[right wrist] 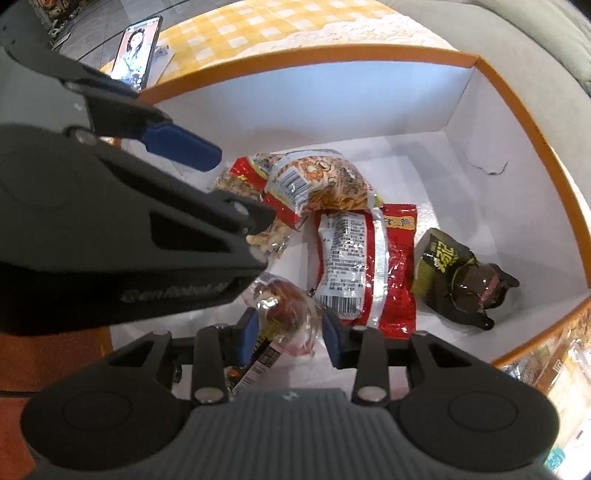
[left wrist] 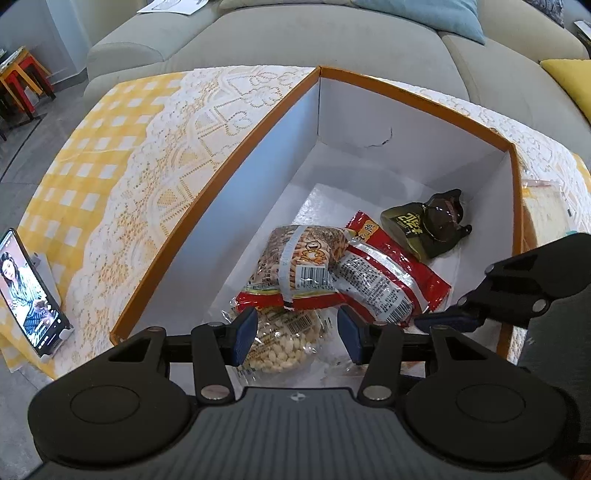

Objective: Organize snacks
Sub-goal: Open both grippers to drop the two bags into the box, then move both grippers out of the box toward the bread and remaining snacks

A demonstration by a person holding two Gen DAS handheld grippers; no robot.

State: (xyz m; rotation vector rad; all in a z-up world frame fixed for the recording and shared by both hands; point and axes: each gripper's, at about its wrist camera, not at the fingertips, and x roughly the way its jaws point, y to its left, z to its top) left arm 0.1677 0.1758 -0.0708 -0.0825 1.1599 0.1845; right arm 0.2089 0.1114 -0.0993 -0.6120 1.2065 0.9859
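Tablecloth [left wrist: 92,147]: I am seeing yellow-and-white check cloth under a white lace overlay [left wrist: 207,122].
Phone [left wrist: 31,291]: it is standing propped on a white stand at the cloth's edge, screen lit and showing a person.
Sofa [left wrist: 295,37]: grey, lying beyond the table.
Cushions: a blue one [left wrist: 424,14] and a yellow one [left wrist: 570,81] are resting on the sofa.
Stool [left wrist: 22,77]: red and yellow, standing on the floor.

We hold both tools pointing steeply downward — the left tool [left wrist: 297,334] with jaws apart and empty, the right tool [right wrist: 290,334] with pads loosely parted, side by side.
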